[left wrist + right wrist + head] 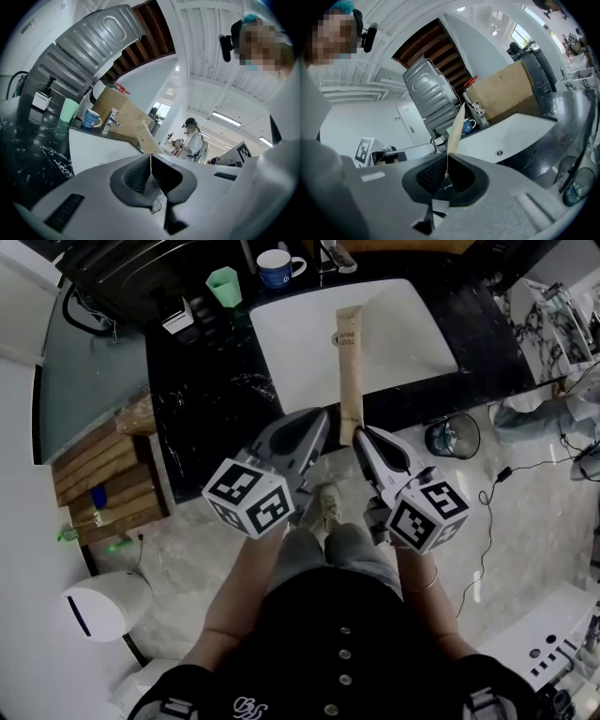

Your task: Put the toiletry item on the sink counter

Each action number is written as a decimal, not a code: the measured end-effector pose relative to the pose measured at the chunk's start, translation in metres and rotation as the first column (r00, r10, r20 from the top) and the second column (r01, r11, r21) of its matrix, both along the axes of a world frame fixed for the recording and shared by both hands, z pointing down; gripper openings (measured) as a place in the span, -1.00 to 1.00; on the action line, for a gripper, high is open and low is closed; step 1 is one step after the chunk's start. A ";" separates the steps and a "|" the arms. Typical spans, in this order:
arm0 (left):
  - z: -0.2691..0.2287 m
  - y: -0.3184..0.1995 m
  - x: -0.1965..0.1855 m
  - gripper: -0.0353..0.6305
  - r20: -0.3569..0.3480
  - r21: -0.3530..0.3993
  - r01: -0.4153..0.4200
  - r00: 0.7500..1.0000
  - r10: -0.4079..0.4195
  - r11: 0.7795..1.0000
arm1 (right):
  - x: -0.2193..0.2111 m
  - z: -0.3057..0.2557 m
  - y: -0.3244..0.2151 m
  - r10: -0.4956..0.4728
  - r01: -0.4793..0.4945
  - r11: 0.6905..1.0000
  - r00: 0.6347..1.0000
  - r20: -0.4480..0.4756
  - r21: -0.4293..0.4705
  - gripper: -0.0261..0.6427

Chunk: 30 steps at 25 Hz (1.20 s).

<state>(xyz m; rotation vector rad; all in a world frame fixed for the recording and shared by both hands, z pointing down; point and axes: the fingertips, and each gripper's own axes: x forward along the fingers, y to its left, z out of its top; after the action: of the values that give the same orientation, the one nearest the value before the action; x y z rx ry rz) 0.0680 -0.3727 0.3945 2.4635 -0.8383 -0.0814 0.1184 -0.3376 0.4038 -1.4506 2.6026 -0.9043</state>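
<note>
One tube (pixel 350 371) clamped by left gripper (pixel 322 418), right gripper (pixel 360 433) over basin (pixel 300 343); mug (pixel 277 268) beyond.

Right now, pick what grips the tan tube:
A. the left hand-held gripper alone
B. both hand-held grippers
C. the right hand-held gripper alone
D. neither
B: the flat end of the tube is pinched between the shut jaws of the left hand-held gripper and of the right hand-held gripper.

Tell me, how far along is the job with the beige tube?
Done: the beige plastic tube is lifted. In hand: left tool and right tool both pinch its flat end above the white sink basin. Left: setting it on the black marble counter.
</note>
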 end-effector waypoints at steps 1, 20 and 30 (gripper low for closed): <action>0.004 -0.001 0.001 -0.84 0.001 -0.010 0.001 1.000 -0.001 1.000 | 0.001 0.004 -0.001 0.000 0.000 1.000 1.000 0.001 -0.009 -0.90; 0.061 0.007 0.010 -0.84 0.070 -0.134 -0.023 0.997 0.033 0.991 | 0.007 0.076 0.012 0.038 -0.024 0.977 0.997 0.063 -0.214 -0.90; 0.061 0.016 0.010 -0.84 0.071 -0.128 -0.037 0.996 0.046 0.991 | 0.007 0.091 0.020 0.086 -0.052 0.962 0.989 0.117 -0.268 -0.90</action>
<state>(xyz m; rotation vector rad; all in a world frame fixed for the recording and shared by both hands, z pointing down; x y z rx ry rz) 0.0779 -0.3571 0.4558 2.3756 -0.7978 0.0758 0.1253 -0.3180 0.4945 -1.4717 2.3959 -1.3306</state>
